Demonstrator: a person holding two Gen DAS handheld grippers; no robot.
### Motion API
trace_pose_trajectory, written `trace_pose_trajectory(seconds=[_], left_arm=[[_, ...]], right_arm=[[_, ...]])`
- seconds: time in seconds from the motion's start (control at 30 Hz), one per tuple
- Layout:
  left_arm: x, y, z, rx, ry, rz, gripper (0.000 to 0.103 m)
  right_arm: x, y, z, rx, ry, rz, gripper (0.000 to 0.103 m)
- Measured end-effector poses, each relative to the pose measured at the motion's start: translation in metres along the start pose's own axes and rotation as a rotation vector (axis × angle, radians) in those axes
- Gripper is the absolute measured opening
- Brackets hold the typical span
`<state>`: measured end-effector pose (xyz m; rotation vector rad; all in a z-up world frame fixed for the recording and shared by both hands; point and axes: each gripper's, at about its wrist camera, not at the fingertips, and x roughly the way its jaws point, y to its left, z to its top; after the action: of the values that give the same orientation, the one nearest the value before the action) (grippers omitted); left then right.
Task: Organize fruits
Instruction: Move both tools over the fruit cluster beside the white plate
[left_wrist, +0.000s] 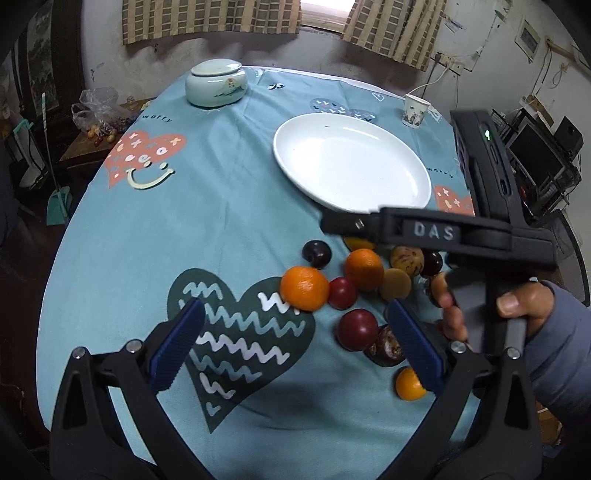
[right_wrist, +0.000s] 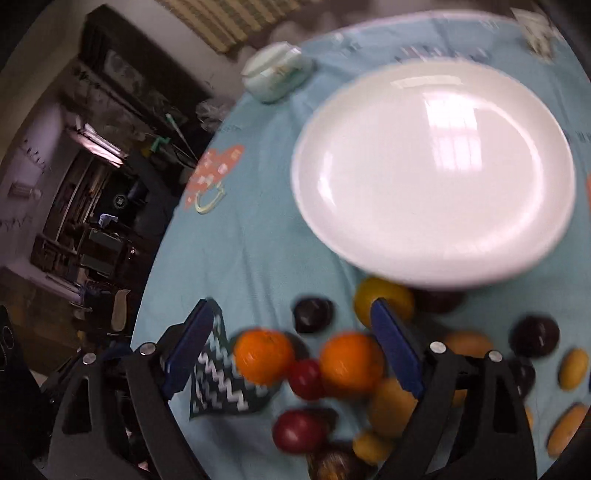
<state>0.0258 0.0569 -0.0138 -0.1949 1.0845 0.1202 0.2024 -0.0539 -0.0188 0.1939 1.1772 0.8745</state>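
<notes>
The left claw hangs low over the tablecloth with its blue pads spread wide and nothing between them; only the dark heart print lies under the gap. Just off its right pad sit a red plum, a brown mottled fruit touching it, and a small orange nearer still, half behind the pad. A little ahead of the claw lies the main heap: an orange touching a smaller red plum, a second orange behind that, a tan fruit beside it, and a dark plum just beyond. The right claw, held in the person's hand, hovers over this same heap, its pads released and wide apart, with the two oranges and the small red plum lying below the gap between them and nothing gripped. More yellow and dark fruit lies scattered to its right, blurred. Farther ahead of both claws stands the white plate, with no fruit in it; the yellow fruit lies at its near rim. Beyond, to the far left, sits a pale lidded jar, lid on, contents hidden. To the far right stands a paper cup; I cannot tell what it holds.
</notes>
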Motion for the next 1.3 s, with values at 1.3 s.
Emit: trace_pose_trajectory(seconds=[1.3], left_arm=[[0.023,0.038,0.005,-0.068,0.027,-0.11,0.1]], right_arm=[[-0.028,-0.005,-0.021,-0.183,0.039,0.011,0.102]])
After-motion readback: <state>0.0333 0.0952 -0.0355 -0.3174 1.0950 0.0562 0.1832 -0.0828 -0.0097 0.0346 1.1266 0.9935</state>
